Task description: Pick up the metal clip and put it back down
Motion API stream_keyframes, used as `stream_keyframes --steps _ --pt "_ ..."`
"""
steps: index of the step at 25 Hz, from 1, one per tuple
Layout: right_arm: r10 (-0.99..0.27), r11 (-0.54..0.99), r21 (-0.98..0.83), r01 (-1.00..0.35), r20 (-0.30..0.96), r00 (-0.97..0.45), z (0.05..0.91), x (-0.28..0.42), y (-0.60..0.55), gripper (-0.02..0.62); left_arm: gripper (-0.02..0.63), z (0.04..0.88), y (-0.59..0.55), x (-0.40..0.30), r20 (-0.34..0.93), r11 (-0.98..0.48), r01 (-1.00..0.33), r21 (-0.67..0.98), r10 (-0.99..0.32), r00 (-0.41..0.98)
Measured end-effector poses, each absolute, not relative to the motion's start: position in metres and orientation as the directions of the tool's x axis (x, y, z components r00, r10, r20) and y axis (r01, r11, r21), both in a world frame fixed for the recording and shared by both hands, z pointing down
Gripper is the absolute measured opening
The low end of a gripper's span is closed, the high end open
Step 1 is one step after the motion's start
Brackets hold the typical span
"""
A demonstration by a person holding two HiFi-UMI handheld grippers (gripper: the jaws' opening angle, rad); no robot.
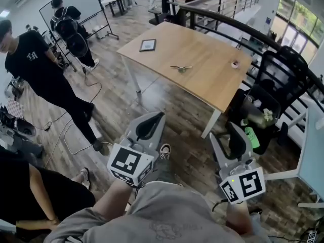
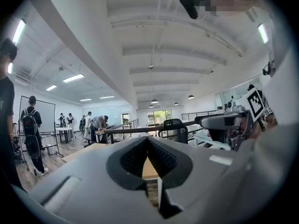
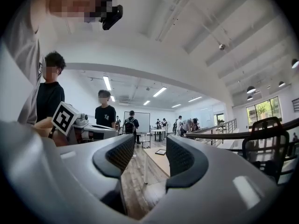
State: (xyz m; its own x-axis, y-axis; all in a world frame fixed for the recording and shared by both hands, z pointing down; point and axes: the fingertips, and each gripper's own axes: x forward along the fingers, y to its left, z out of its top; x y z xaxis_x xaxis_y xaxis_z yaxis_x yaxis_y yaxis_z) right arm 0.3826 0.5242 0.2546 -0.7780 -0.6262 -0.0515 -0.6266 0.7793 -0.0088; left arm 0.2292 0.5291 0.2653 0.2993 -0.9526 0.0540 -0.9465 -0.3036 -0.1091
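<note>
Metal clip: it lies flat near the middle of the table, well apart from your 2 grippers. The left gripper has its jaw tips together, with nothing between them. The right gripper stands wide open and empty. Expect the clip to be light, stiff and slippery. Take hold across its thicker middle, not its thin ends.

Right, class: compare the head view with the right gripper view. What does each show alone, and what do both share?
Head view only: the metal clip lying on the wooden table. Right gripper view only: the ceiling and the wearer's head camera. Both: the table, the dark flat panel on it, and the left hand-held gripper.
</note>
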Motion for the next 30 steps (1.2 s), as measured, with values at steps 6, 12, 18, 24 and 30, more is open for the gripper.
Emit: stream_keyframes --steps 6,12,18,24,30 --pt "-0.626 0.780 -0.017 -0.626 -0.036 -0.779 0.264 0.368 0.489 0.198 0.000 0.274 0.496 0.214 0.055 -0.305 -0.947 -0.099 -0.952 0.301" --pt "-0.633 0.774 -0.016 -0.634 0.021 -0.774 0.278 0.343 0.441 0.196 0.000 0.281 0.453 0.188 0.069 -0.302 -0.950 -0.076 -0.952 0.298" --pt "-0.636 0.766 -0.024 -0.642 0.114 -0.763 0.298 0.305 0.379 0.196 0.000 0.294 0.394 0.152 0.111 -0.314 -0.948 -0.044 -0.945 0.308" --pt "-0.639 0.749 -0.055 -0.661 0.205 -0.741 0.331 0.262 0.310 0.196 0.000 0.324 0.328 0.113 0.210 -0.355 -0.935 -0.009 -0.915 0.345" --pt "-0.623 0.747 -0.018 -0.664 0.328 -0.710 0.361 0.209 0.246 0.196 0.000 0.345 0.255 0.066 0.274 -0.387 -0.922 0.005 -0.886 0.373"
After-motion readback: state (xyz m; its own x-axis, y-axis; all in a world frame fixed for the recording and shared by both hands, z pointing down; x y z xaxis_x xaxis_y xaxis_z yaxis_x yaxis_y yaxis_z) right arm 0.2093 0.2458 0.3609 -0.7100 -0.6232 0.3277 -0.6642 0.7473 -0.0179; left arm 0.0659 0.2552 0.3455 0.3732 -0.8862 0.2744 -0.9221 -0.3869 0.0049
